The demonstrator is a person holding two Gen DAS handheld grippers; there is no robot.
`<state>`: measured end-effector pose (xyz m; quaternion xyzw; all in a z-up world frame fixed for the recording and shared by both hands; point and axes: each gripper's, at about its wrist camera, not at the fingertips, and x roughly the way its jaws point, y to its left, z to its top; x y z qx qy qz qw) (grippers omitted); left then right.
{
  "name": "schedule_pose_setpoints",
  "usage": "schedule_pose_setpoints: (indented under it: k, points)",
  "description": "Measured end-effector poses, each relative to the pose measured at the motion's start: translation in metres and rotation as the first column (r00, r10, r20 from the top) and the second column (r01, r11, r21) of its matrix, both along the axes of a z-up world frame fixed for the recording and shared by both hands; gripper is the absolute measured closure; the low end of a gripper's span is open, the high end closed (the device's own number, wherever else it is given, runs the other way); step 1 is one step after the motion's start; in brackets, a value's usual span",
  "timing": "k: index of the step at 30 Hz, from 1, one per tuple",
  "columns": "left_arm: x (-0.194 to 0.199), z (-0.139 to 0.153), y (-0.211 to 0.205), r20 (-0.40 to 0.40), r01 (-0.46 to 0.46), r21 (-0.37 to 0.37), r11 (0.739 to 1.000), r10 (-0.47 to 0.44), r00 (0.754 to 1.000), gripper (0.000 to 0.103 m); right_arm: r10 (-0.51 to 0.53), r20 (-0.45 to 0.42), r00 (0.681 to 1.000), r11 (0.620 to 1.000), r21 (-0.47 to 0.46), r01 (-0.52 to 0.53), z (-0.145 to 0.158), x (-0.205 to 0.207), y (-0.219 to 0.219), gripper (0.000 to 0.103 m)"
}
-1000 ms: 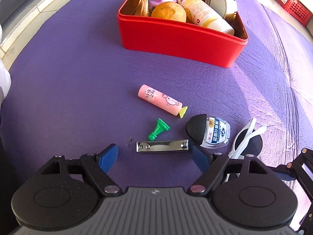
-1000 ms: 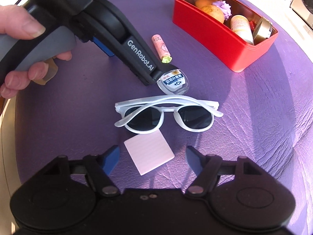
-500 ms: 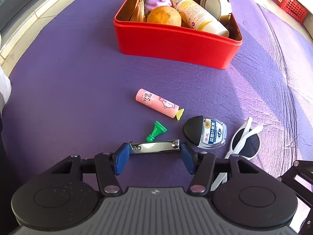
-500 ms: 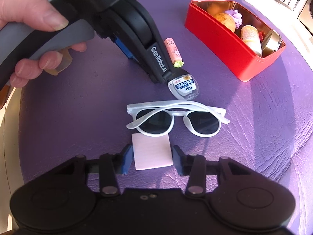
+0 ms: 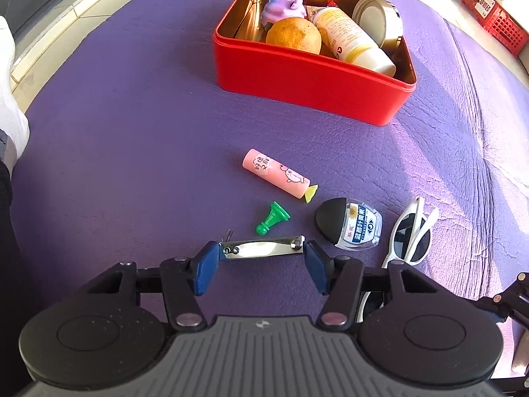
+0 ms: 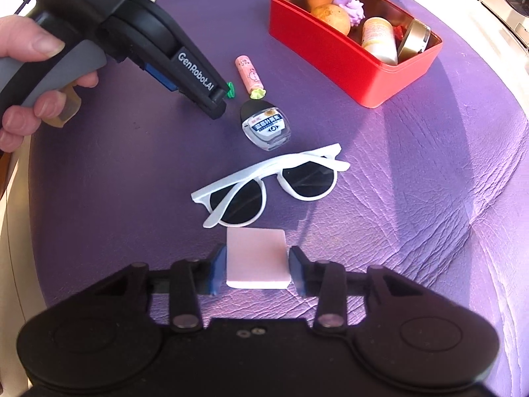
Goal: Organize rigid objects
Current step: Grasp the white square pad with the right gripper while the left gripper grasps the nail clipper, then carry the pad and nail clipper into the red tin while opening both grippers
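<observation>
Left gripper (image 5: 261, 258): blue pads pressed on the two ends of the nail clipper (image 5: 263, 247); clipper lies crosswise between them, clamped.
Right gripper (image 6: 257, 269): jaws closing; pink square block (image 6: 256, 258) sits between the pads, both pads against its sides, gripped.
Left hand (image 6: 29, 76): seen from the right wrist view, wrapped round the grey handle of the left gripper, finger on the trigger.
Surface: purple mat (image 5: 132, 125), creased, sunlit on the right.
Red tin (image 5: 307, 76): open, on the far part of the mat, well apart from both grippers.
Tin contents: orange (image 5: 293, 36), purple toy (image 5: 281, 6), white bottle (image 5: 350, 43) lying on its side, round metal tin (image 5: 377, 21) tilted against the wall.
Pink tube (image 5: 276, 175): lying loose on the mat between red tin and clipper, yellow tip toward the eye-drop bottle.
Green pawn (image 5: 272, 218): tipped over, just beyond the clipper, not touching it as far as I can tell.
Eye-drop bottle (image 5: 350, 228): flat on the mat, black cap, just right of the clipper.
Sunglasses (image 6: 274, 182): white frame, folded, just beyond the pink block.
</observation>
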<state>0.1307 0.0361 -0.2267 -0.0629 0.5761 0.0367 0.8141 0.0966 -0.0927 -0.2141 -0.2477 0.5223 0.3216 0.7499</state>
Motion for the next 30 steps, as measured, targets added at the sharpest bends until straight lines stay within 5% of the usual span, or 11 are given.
schedule_pose_setpoints:
  k: [17, 30]
  points:
    - [-0.020, 0.074, -0.007, 0.117, 0.007, -0.031, 1.000, -0.003, 0.993, 0.047, -0.171, 0.079, 0.982, 0.972, 0.175, 0.155, 0.081, 0.021, -0.013, 0.064]
    - [0.014, 0.139, -0.012, 0.271, 0.040, -0.041, 0.998, -0.028, 0.962, 0.046, -0.280, 0.191, 0.941, 0.936, 0.269, 0.224, 0.140, 0.060, -0.021, 0.064]
